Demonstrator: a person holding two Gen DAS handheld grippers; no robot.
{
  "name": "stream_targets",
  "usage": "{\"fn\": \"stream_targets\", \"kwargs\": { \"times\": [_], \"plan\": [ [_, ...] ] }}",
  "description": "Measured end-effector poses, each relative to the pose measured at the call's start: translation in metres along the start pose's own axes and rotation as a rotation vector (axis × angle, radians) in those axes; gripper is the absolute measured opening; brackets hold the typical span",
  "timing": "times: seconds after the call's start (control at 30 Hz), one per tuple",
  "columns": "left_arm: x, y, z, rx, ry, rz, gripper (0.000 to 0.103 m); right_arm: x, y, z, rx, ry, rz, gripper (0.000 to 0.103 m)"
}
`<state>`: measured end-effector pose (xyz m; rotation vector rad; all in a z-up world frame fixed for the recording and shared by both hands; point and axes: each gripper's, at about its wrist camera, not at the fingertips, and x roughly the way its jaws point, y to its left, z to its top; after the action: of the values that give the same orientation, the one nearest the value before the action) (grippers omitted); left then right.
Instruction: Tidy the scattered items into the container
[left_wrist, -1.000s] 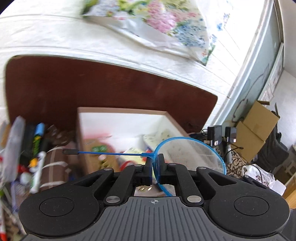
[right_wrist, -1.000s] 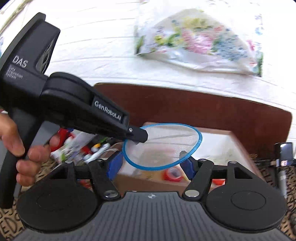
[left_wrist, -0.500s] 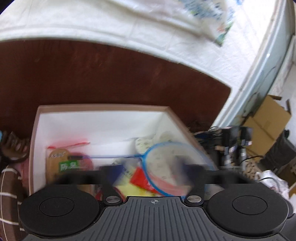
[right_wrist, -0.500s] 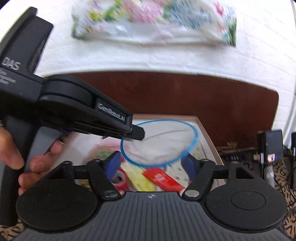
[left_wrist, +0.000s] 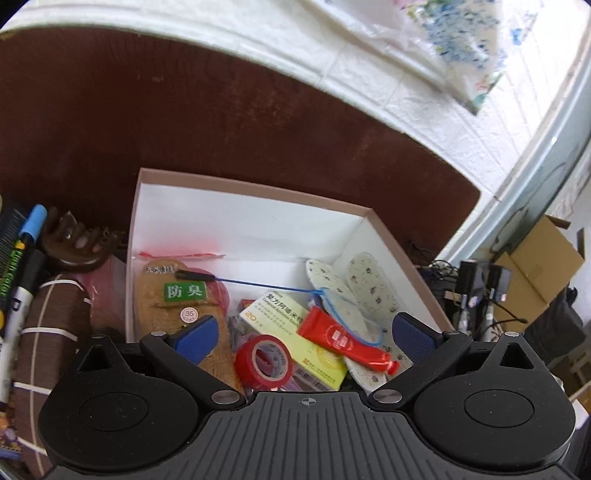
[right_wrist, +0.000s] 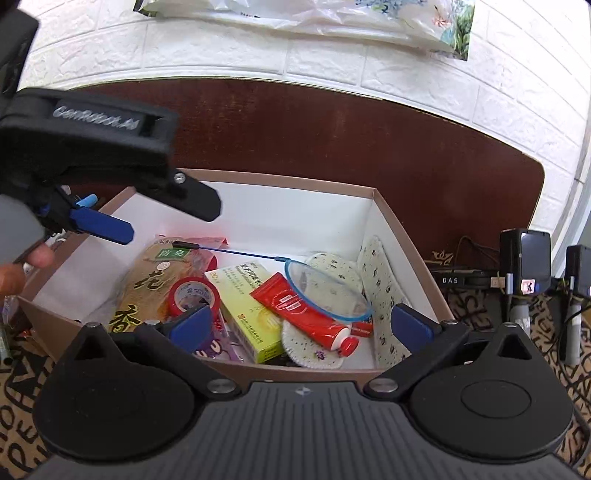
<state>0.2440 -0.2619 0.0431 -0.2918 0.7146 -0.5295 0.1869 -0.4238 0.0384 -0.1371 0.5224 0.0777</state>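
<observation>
A small blue hand net (left_wrist: 258, 285) lies loose inside the open cardboard box (left_wrist: 258, 184), its hoop (right_wrist: 328, 291) resting on a red tube (right_wrist: 303, 314) and white insoles (left_wrist: 369, 291). A red tape roll (left_wrist: 264, 360), a yellow-green medicine carton (right_wrist: 243, 295) and a packed brown insole (left_wrist: 177, 295) lie around it. My left gripper (left_wrist: 304, 338) hovers open over the box's near side, holding nothing. It also shows at the left of the right wrist view (right_wrist: 155, 218). My right gripper (right_wrist: 301, 326) is at the box's front rim (right_wrist: 280, 179), its jaws opening with nothing gripped.
Markers (left_wrist: 22, 266), a brown wooden comb stand (left_wrist: 74, 247) and a striped brown roll (left_wrist: 48, 332) lie left of the box. A dark brown headboard (left_wrist: 184, 110) rises behind it. Chargers and cables (right_wrist: 524, 262) and a cardboard carton (left_wrist: 543, 266) sit to the right.
The left gripper opened and let go of the blue net, which dropped into the box. Both grippers moved closer over the box, and the right jaws spread wider.
</observation>
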Motion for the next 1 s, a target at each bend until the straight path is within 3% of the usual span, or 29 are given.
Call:
{"fn": "stream_targets", "kwargs": {
  "times": [0.2, 0.4, 0.5, 0.87, 1.0],
  "plan": [
    [-0.045, -0.004, -0.015, 0.053, -0.061, 0.031, 0.103, -0.028, 0.008, 0.004, 0.02, -0.022, 0.022, 0.102],
    [-0.089, -0.008, -0.053, 0.107, -0.06, 0.096, 0.103, -0.068, 0.021, -0.008, 0.03, -0.019, 0.069, 0.102],
    [-0.105, -0.014, -0.076, 0.125, -0.054, 0.162, 0.103, -0.085, 0.026, -0.019, 0.026, 0.003, 0.089, 0.102],
    [-0.142, -0.04, -0.135, 0.203, -0.1, 0.309, 0.103, -0.142, 0.026, -0.046, 0.011, 0.019, 0.057, 0.102],
    [-0.144, -0.045, -0.142, 0.197, -0.085, 0.313, 0.103, -0.154, 0.022, -0.05, 0.026, 0.017, 0.041, 0.102]
  ]
}}
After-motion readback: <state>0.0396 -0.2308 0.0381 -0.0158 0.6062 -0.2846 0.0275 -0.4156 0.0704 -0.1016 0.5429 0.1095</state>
